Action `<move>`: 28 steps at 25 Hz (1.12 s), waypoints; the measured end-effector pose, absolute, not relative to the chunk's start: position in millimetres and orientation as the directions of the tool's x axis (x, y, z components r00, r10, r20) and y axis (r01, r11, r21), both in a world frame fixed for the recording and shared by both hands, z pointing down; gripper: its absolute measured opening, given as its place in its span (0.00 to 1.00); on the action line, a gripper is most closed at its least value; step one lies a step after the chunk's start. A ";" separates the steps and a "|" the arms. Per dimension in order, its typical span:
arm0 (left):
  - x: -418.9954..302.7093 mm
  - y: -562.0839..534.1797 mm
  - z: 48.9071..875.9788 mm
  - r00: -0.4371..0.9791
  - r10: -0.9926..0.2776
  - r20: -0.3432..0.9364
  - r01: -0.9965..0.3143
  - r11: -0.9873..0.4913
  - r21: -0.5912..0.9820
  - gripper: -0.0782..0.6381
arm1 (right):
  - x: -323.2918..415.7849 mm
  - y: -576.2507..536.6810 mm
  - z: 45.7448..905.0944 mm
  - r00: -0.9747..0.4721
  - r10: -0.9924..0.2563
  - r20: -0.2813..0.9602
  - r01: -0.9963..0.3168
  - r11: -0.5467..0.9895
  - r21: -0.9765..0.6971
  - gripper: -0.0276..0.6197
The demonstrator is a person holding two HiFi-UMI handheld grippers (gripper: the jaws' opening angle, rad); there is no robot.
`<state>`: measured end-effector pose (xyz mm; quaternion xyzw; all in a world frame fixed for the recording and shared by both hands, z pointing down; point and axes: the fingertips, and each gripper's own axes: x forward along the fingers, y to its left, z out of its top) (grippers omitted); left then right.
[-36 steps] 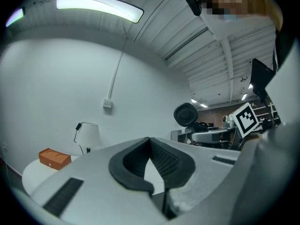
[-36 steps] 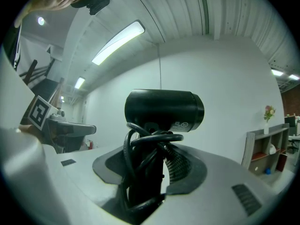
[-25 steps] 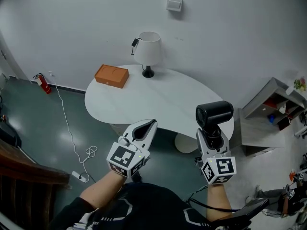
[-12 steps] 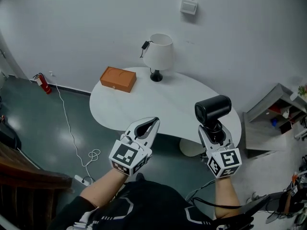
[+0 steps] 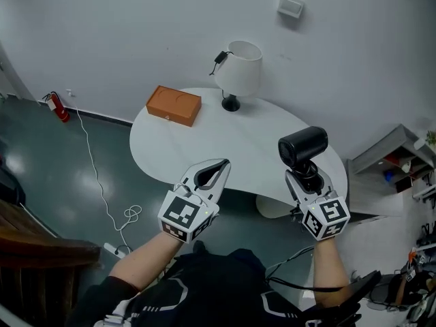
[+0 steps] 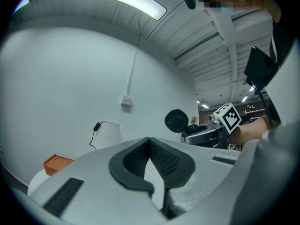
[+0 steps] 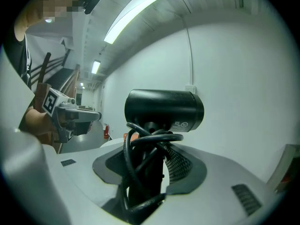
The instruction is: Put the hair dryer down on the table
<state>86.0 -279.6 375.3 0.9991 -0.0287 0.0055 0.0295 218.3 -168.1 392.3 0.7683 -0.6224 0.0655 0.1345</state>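
Hair dryer (image 5: 303, 146) in right gripper (image 5: 307, 176)

I find no legible words or numbers. The small label (image 7: 181, 124) on the hair dryer (image 7: 164, 108) is too tiny to read; the left cube (image 5: 182, 216) and right cube (image 5: 325, 216) bear only square marker patterns.

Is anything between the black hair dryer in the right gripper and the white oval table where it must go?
Nothing visible blocks it. The black hair dryer, held in the right gripper, is at the near edge of the white oval table. The orange box and white lamp stand at the far side.
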 end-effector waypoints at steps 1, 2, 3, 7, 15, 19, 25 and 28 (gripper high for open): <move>87.2 -282.6 378.3 0.998 -0.062 0.019 -0.063 -0.996 0.056 0.12 | 221.2 -171.7 394.6 0.211 -0.935 0.284 -0.975 -0.179 0.135 0.39; 89.0 -285.4 381.9 0.997 -0.068 0.028 -0.069 -0.997 0.046 0.12 | 224.9 -175.6 396.2 0.207 -0.932 0.297 -0.975 -0.170 0.146 0.39; 91.3 -288.1 386.2 0.996 -0.075 0.039 -0.077 -0.997 0.033 0.12 | 229.1 -179.9 397.4 0.203 -0.930 0.306 -0.975 -0.162 0.153 0.39; 99.5 -299.2 400.3 0.993 -0.101 0.067 -0.104 -0.994 0.044 0.12 | 244.9 -198.3 402.6 0.153 -0.932 0.328 -0.982 -0.106 0.157 0.39; 128.1 -319.1 407.2 0.979 -0.183 0.088 -0.188 -0.981 0.051 0.12 | 273.9 -234.0 412.8 -0.029 -0.915 0.403 -0.970 0.124 0.210 0.39; 147.9 -326.4 411.1 0.970 -0.221 0.100 -0.227 -0.973 0.050 0.12 | 294.4 -253.9 415.8 -0.097 -0.895 0.435 -0.950 0.214 0.228 0.39; 172.7 -339.0 417.8 0.955 -0.274 0.113 -0.281 -0.958 0.053 0.12 | 313.0 -283.6 428.2 -0.215 -0.848 0.485 -0.898 0.367 0.242 0.39; 180.9 -347.7 421.9 0.947 -0.298 0.124 -0.307 -0.950 0.062 0.12 | 319.5 -297.7 438.3 -0.264 -0.818 0.510 -0.874 0.427 0.232 0.39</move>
